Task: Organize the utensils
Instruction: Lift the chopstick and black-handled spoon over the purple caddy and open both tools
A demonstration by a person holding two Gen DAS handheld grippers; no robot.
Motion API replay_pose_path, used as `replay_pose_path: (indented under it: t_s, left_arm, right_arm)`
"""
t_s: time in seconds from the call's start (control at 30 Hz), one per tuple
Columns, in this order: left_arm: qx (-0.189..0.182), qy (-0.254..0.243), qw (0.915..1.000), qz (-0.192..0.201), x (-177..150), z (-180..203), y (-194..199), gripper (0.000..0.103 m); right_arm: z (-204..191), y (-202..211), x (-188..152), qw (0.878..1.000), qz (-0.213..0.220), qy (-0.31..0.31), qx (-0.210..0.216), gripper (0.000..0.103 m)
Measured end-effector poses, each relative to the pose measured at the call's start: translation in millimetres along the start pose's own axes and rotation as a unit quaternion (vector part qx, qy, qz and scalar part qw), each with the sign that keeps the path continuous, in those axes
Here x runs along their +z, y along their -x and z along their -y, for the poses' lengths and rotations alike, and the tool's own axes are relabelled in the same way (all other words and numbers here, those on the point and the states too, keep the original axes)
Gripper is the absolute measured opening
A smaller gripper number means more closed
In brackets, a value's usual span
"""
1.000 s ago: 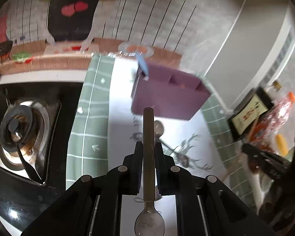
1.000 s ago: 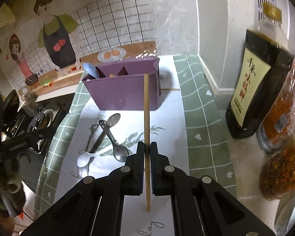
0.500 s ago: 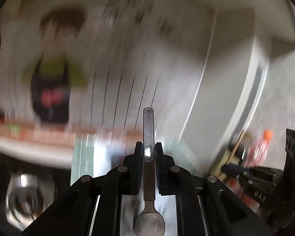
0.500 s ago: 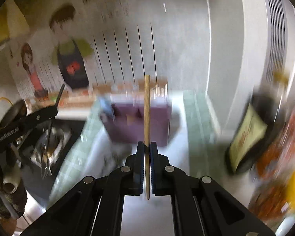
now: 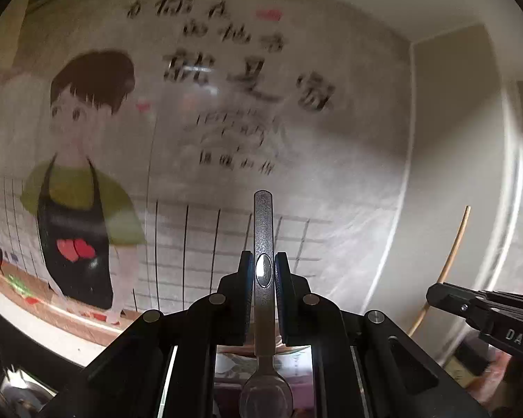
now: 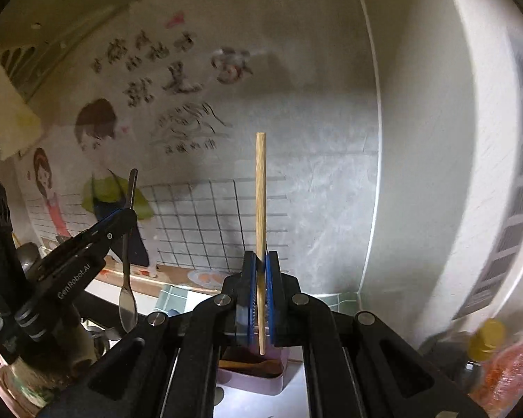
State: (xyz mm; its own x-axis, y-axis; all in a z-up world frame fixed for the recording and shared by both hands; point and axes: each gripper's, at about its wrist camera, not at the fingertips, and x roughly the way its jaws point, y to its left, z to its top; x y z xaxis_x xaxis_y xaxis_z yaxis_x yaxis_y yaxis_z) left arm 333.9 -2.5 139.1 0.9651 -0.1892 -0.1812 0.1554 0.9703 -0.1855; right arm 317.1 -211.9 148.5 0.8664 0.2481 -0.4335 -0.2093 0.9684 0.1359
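Both grippers rose: "GenRobot.AI" left fingers [image 6: 129, 214] pinch spoon [image 5: 263, 244]; "DAS" right [image 6: 260, 275], chopstick [image 6: 260, 191].

The left tool [image 5: 263, 275] is clamped tight, fingers pointing toward twelve o'clock in its own view. The right tool [image 6: 260, 271] is likewise pinched shut, raised and pointing toward twelve o'clock.

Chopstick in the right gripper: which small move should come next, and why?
Probably lower it straight down. The right gripper is shut on the chopstick, held upright, and its lower tip hangs just above the purple organizer, where something wooden already lies.
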Motion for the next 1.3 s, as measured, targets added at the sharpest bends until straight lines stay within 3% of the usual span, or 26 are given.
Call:
replay_pose_path:
  t_s: [0.17,0.43,0.53,0.57,0.6,0.67,0.7,0.9,1.0,1.1,1.3]
  left_arm:
    - [0.030,0.002,0.9991,-0.031,-34.9,-2.5,-43.7,0.012]
    - [0.050,0.019,0.9986,0.004,-69.8,-10.0,-67.7,0.012]
    - [0.058,0.024,0.9980,-0.003,-85.5,-12.2,-61.9,0.016]
    - [0.054,0.024,0.9980,-0.021,-93.6,-14.8,-60.8,0.022]
    - [0.052,0.027,0.9977,-0.035,-97.7,-17.5,-58.8,0.035]
    - [0.053,0.044,0.9959,-0.060,-102.9,-26.5,-51.8,0.049]
    - [0.055,0.050,0.9951,-0.065,-103.2,-29.7,-48.5,0.049]
    - [0.073,0.106,0.9840,-0.124,-96.2,-65.6,-3.4,0.053]
    - [0.074,0.099,0.9788,-0.163,-101.1,-78.5,24.6,0.058]
    - [0.079,0.080,0.9727,-0.203,-114.7,-84.9,49.8,0.068]
    - [0.075,0.043,0.9450,-0.315,-178.9,-93.2,102.0,0.068]
  right_arm:
    - [5.6,-45.5,-18.2,0.999,-0.031,-0.017,0.007,0.006]
    - [-0.1,-84.7,-42.3,0.998,-0.056,0.005,-0.012,0.006]
    - [-1.7,-89.2,-56.2,0.998,-0.057,0.019,-0.014,0.006]
    - [-2.2,-90.7,-63.1,0.998,-0.063,0.020,-0.005,0.007]
    - [-2.7,-92.9,-68.4,0.997,-0.072,0.020,0.001,0.011]
    - [-3.7,-95.2,-83.9,0.995,-0.093,0.021,0.000,0.025]
    - [-1.1,-92.2,-90.8,0.995,-0.098,0.019,-0.006,0.032]
    - [10.6,-66.2,-121.1,0.992,-0.125,-0.006,-0.036,0.040]
    - [12.9,-50.5,-136.3,0.989,-0.138,-0.005,-0.051,0.053]
    - [11.3,-38.4,-150.7,0.986,-0.154,0.004,-0.060,0.056]
    - [1.9,-22.2,-173.8,0.980,-0.163,0.053,-0.106,0.085]
